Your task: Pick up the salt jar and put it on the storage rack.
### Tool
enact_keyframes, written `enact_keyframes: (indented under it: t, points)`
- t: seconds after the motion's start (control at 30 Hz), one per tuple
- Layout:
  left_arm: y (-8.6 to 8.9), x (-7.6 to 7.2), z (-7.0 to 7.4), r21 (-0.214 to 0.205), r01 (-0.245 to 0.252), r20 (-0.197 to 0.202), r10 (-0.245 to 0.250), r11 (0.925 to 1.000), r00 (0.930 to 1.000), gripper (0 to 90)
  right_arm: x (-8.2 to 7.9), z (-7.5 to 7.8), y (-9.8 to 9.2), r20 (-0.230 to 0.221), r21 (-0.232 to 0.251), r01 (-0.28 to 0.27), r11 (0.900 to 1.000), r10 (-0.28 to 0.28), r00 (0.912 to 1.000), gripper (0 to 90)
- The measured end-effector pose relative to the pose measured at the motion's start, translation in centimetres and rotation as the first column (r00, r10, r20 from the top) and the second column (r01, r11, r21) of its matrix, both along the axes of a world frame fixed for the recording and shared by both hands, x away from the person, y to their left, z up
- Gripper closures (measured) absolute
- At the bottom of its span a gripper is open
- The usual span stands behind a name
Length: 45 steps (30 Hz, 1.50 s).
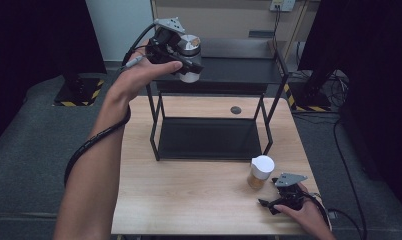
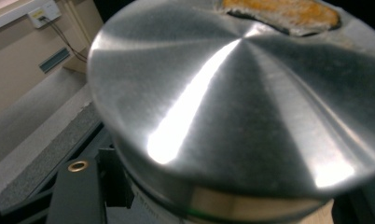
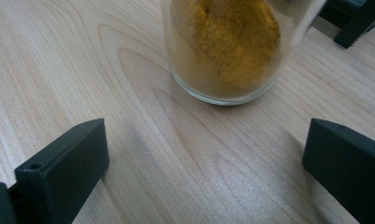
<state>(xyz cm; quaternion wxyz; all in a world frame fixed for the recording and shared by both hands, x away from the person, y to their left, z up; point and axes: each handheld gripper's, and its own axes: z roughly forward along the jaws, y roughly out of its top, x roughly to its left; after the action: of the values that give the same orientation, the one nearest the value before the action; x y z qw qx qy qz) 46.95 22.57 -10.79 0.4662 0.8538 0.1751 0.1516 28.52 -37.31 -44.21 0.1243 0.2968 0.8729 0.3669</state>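
1. Holding a jar [image 1: 190,57] up in the air, the left gripper [image 1: 181,60] has its jaws closed tight on the jar's sides, just under the shiny metal lid [image 2: 232,93].
2. The jar hangs over the top of the black shelf [image 1: 224,70] at the back of the desk [image 1: 189,195]. It does not touch the shelf.
3. This jar looks like glass with a metal lid. Glass is hard and smooth, so it can slip, and it can break if it falls.
4. It looks small and not very heavy. 1 gripper should be enough to carry it.
5. The best place to hold it is the round side, with 1 jaw on each side. The lid is slick and sloped, so it is a bad place to grab.
6. A second jar [image 1: 260,172] with a white cap stands on the desk, near the front right. It has yellow powder [image 3: 227,37] inside.
7. The right gripper [image 1: 284,197] rests on the desk just beside that jar. Its jaws are wide apart, and the jar stands a little ahead of them, not between them.
8. This jar is clear glass too, so it needs a firm, gentle squeeze low on its side. Keeping it upright should stop the powder from shaking about.
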Motion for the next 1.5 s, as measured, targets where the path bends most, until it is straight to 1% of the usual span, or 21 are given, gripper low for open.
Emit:
enact_keyframes:
  t: [0.13,0.17,0.2,0.23,0.27,0.33,0.37,0.43,0.5,0.6,0.63,0.73,0.8,0.83,0.97,1.03,1.17,1.23,1.3,1.47,1.5]
  points:
    - [-0.7,-0.1,-0.1,0.002,-0.050,0.002,0.050,0.9987,0.9987,30.0,0.0,0.0,0.0,0.000,0.000,0.000,1.0000,0.000,1.0000,1.2]
    - [-0.7,-0.1,-0.1,0.002,-0.050,0.002,0.050,0.9987,0.9987,30.0,0.0,0.0,0.0,0.000,0.000,0.000,1.0000,0.000,1.0000,1.2]
    - [-0.8,-0.1,-0.1,0.003,-0.065,-0.001,0.065,0.9979,0.9979,30.0,0.0,0.0,0.0,0.000,0.000,0.000,1.0000,0.000,1.0000,1.2]
    - [-1.2,-0.2,-0.2,0.004,-0.097,0.000,0.097,0.9952,0.9952,30.0,0.0,0.0,0.0,0.000,0.000,0.000,1.0000,0.000,1.0000,1.2]
    - [-1.3,-0.2,-0.3,0.000,-0.109,-0.003,0.109,0.9940,0.9940,30.0,0.0,0.0,0.0,0.000,0.000,0.000,1.0000,0.000,1.0000,1.2]
    - [-1.7,-0.2,-0.4,-0.001,-0.145,-0.005,0.145,0.9894,0.9894,30.0,0.0,0.0,0.0,0.000,0.000,0.000,1.0000,0.000,1.0000,1.2]
    - [-2.0,-0.3,-0.4,0.005,-0.164,-0.004,0.164,0.9864,0.9864,30.0,0.0,0.0,0.0,0.000,0.000,0.000,1.0000,0.000,1.0000,1.2]
    - [-2.3,-0.4,-0.5,0.000,-0.203,-0.010,0.203,0.9792,0.9791,30.0,0.0,0.0,0.0,0.000,0.000,0.000,1.0000,0.000,1.0000,1.2]
    - [-2.5,-0.5,-0.7,-0.013,-0.233,-0.016,0.233,0.9724,0.9724,30.0,0.0,0.0,0.0,0.000,0.000,0.000,1.0000,0.000,1.0000,1.2]
    - [-3.1,-0.6,-0.8,-0.008,-0.267,-0.006,0.267,0.9635,0.9636,30.0,0.0,0.0,0.0,0.000,0.000,0.000,1.0000,0.000,1.0000,1.2]
    - [-3.3,-0.6,-0.9,-0.008,-0.277,-0.009,0.277,0.9609,0.9609,29.9,0.0,0.0,0.0,0.000,0.000,0.000,1.0000,0.000,1.0000,1.2]
    - [-3.6,-0.4,-1.1,-0.017,-0.295,-0.025,0.295,0.9552,0.9552,30.0,0.0,0.0,0.0,0.000,0.000,0.000,1.0000,0.000,1.0000,1.2]
    - [-3.7,-0.2,-1.3,-0.019,-0.300,-0.031,0.299,0.9538,0.9537,30.0,0.0,0.0,0.0,0.000,0.000,0.000,1.0000,0.000,1.0000,1.2]
    - [-3.7,-0.1,-1.4,-0.022,-0.307,-0.034,0.306,0.9514,0.9513,30.0,0.0,0.0,0.0,0.000,0.000,0.000,1.0000,0.000,1.0000,1.2]
    - [-3.9,0.4,-1.8,-0.016,-0.305,-0.045,0.304,0.9523,0.9517,30.0,0.0,0.0,0.0,0.000,0.000,0.000,1.0000,0.000,1.0000,1.2]
    - [-4.2,0.5,-1.9,-0.002,-0.310,-0.044,0.309,0.9509,0.9500,29.9,0.0,0.0,0.0,0.000,0.000,0.000,1.0000,0.000,1.0000,1.2]
    - [-4.2,0.7,-2.1,-0.005,-0.310,-0.050,0.309,0.9508,0.9497,29.9,0.0,0.0,0.0,0.000,0.000,0.000,1.0000,0.000,1.0000,1.2]
    - [-4.5,0.8,-2.2,0.004,-0.316,-0.049,0.316,0.9486,0.9474,29.9,0.0,0.0,0.0,0.001,-0.001,0.000,1.0000,0.000,1.0000,1.2]
    - [-4.5,0.9,-2.4,-0.005,-0.323,-0.056,0.322,0.9465,0.9451,29.9,0.0,0.0,0.0,0.001,-0.001,0.000,1.0000,0.000,1.0000,1.3]
    - [-4.3,1.1,-2.6,-0.020,-0.323,-0.074,0.321,0.9462,0.9442,29.9,0.0,0.0,0.0,0.001,-0.001,0.000,1.0000,0.000,1.0000,1.3]
    - [-4.0,1.4,-2.7,-0.027,-0.322,-0.096,0.318,0.9464,0.9432,29.9,0.0,0.0,0.0,0.001,-0.001,0.000,1.0000,0.000,1.0000,1.3]
